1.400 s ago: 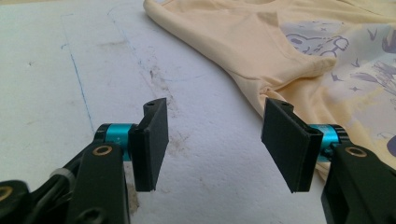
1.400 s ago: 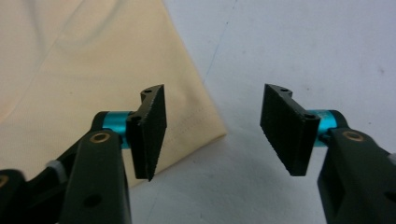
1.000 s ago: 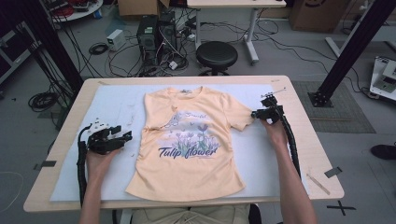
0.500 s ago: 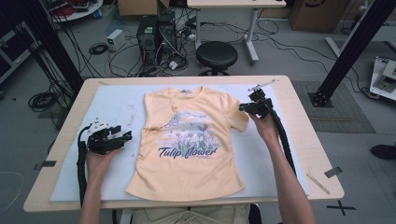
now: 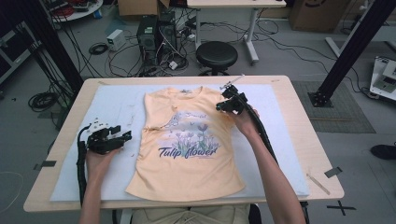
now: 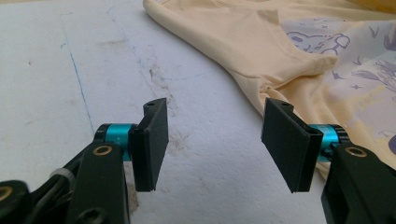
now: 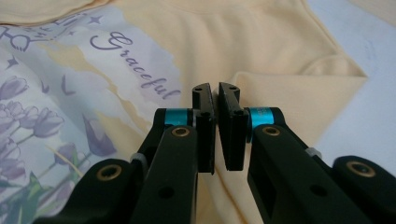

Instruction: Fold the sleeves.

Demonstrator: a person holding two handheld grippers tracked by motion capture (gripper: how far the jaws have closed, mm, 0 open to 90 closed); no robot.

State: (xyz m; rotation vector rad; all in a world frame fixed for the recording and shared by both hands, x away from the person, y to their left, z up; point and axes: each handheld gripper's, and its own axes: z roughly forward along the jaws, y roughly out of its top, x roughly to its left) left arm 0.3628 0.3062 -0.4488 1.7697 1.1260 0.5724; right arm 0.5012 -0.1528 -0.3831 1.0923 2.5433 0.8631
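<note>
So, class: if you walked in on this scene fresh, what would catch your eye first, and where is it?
The pale yellow T-shirt lies flat mid-table on a white mat, its purple tulip print facing up. The right hand-held gripper is shut on the folded-in right sleeve. The left hand-held gripper rests open beside the shirt's left edge.

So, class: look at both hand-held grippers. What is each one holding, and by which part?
The right hand-held gripper is shut on the T-shirt, pinching its sleeve edge, folded inward. The left hand-held gripper is open and holds nothing.
</note>
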